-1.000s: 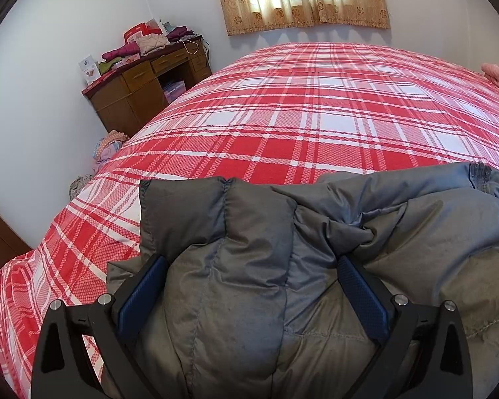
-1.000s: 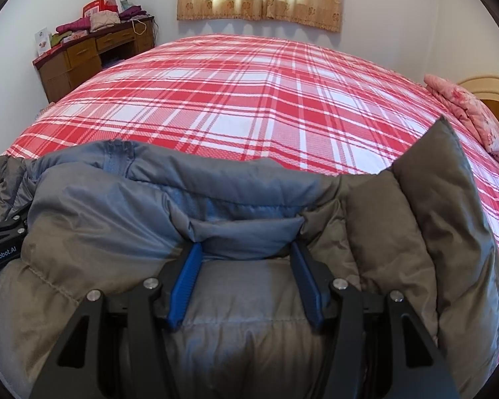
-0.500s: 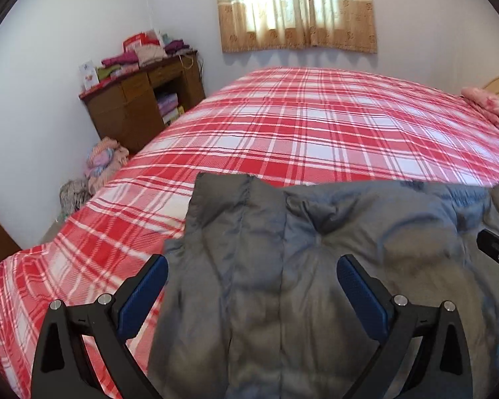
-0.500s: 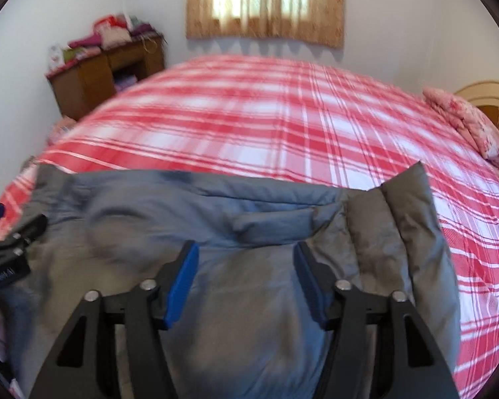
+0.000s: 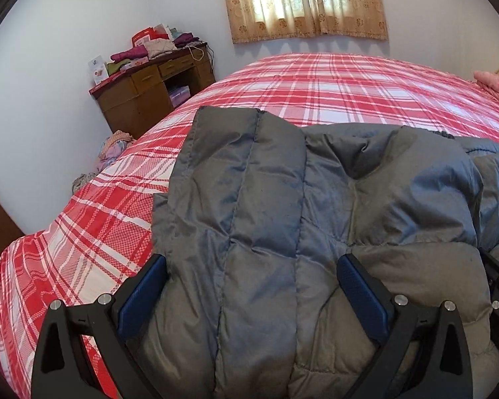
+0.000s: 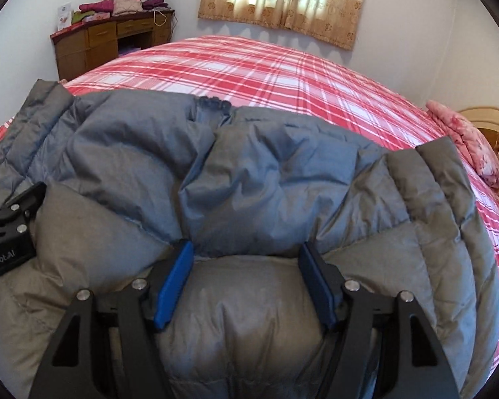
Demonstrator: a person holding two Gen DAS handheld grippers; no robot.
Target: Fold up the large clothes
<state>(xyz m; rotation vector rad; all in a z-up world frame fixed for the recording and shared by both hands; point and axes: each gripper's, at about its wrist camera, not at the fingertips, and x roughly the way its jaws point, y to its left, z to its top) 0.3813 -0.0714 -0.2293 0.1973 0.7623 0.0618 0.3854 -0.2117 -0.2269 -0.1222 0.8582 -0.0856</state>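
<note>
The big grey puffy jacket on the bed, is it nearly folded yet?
Partly. The grey quilted puffer jacket lies on the red-and-white plaid bedspread, with an upper layer already folded over the lower part. Both grippers, left and right, are open above it, gripping nothing. It looks wide and rumpled, so probably more folds and smoothing remain.

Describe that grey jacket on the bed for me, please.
The jacket is a grey quilted puffer of smooth, faintly shiny fabric, stitched into padded panels. It lies folded and rumpled on the red plaid bed, a sleeve draped at each end. Both grippers, left and right, are over it, open.
</note>
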